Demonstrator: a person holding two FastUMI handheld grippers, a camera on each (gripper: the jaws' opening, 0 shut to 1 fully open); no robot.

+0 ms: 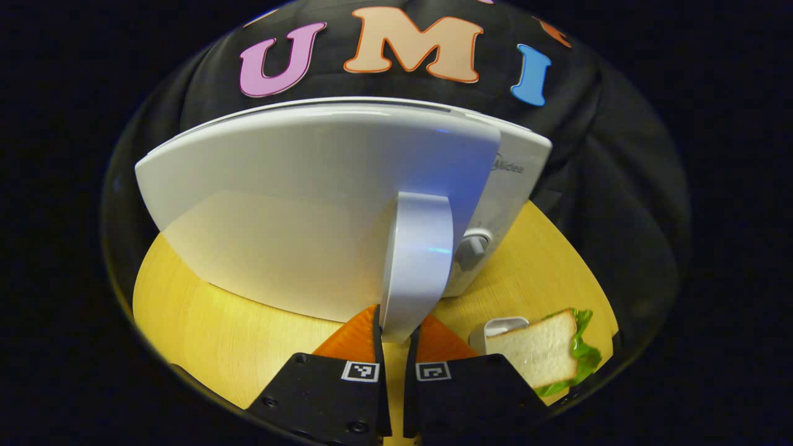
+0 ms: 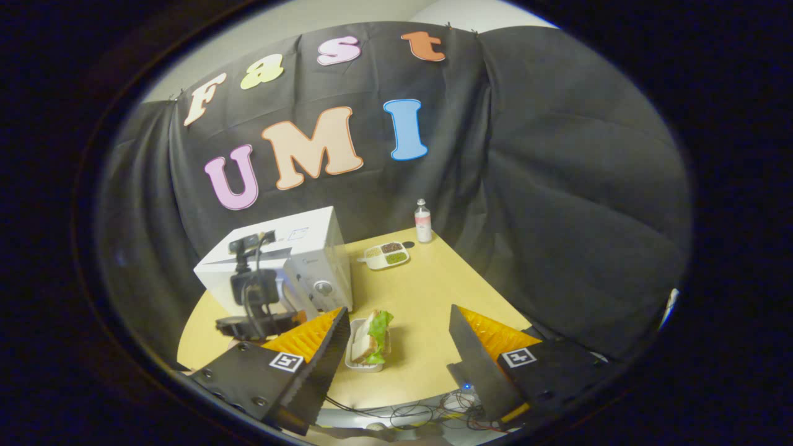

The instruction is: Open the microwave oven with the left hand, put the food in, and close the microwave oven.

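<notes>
On yellow table (image 2: 427, 291): microwave (image 2: 310, 248), sandwich (image 2: 372, 334) | left gripper (image 1: 396, 337) clamps door handle (image 1: 418, 260) | right gripper (image 2: 396, 353) wide apart, empty

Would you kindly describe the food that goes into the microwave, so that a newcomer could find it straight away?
Start at the white microwave on the yellow table. Just in front of its dial side lies a small white tray holding a sandwich: white bread with green lettuce poking out. The other tray, farther back near the bottle, is divided and holds dark fillings, not bread.
</notes>
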